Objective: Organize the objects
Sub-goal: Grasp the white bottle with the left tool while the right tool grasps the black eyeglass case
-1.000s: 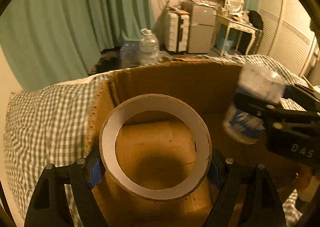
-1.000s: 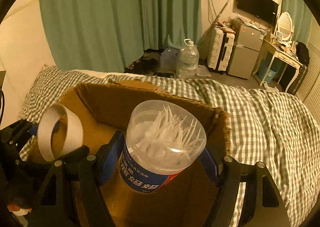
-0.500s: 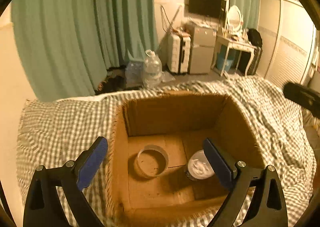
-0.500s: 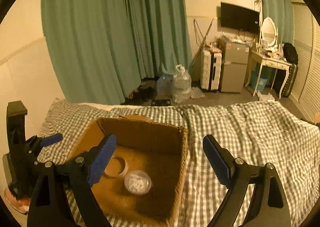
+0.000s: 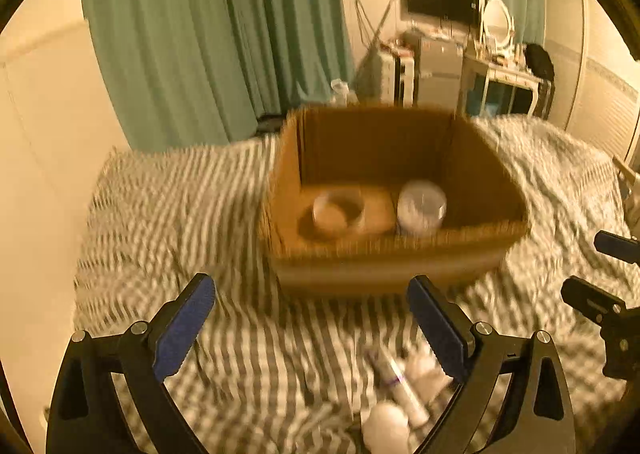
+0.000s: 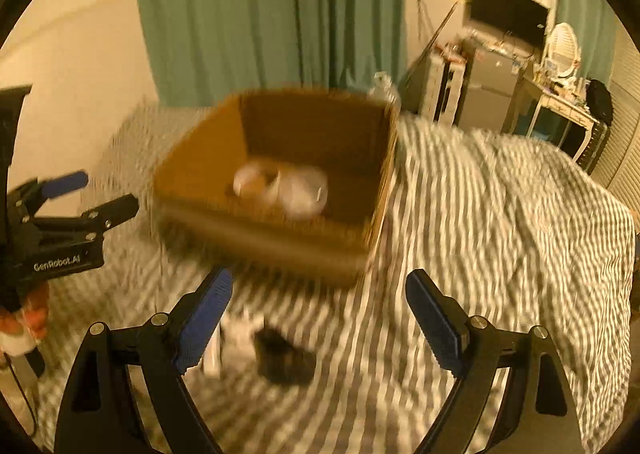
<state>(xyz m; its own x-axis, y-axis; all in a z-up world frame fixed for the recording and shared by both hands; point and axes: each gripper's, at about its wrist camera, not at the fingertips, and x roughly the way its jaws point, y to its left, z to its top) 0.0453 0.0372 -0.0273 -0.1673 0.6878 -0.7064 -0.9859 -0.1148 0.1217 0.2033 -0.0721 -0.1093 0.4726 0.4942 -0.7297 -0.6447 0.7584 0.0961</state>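
A brown cardboard box (image 5: 384, 262) (image 6: 256, 230) stands on the checked bedspread. Inside it lie a white tape ring (image 5: 338, 210) (image 6: 254, 182) and a clear plastic jar (image 5: 420, 206) (image 6: 304, 190), side by side. My left gripper (image 5: 312, 326) is open and empty, in front of the box; it also shows in the right wrist view (image 6: 80, 194). My right gripper (image 6: 320, 318) is open and empty, also in front of the box, and shows in the left wrist view (image 5: 600, 274). Both views are blurred.
Small loose items lie on the bedspread near me: a tube (image 5: 396, 382) and a white round thing (image 5: 386, 428), a dark object (image 6: 284, 358) and a white item (image 6: 236, 330). Green curtains (image 5: 224, 34), a water bottle, a suitcase and a desk stand beyond the bed.
Both grippers let go of the tape ring and the jar into the box, opened, then pulled back and down. The box now sits farther away and loose items have come into view.
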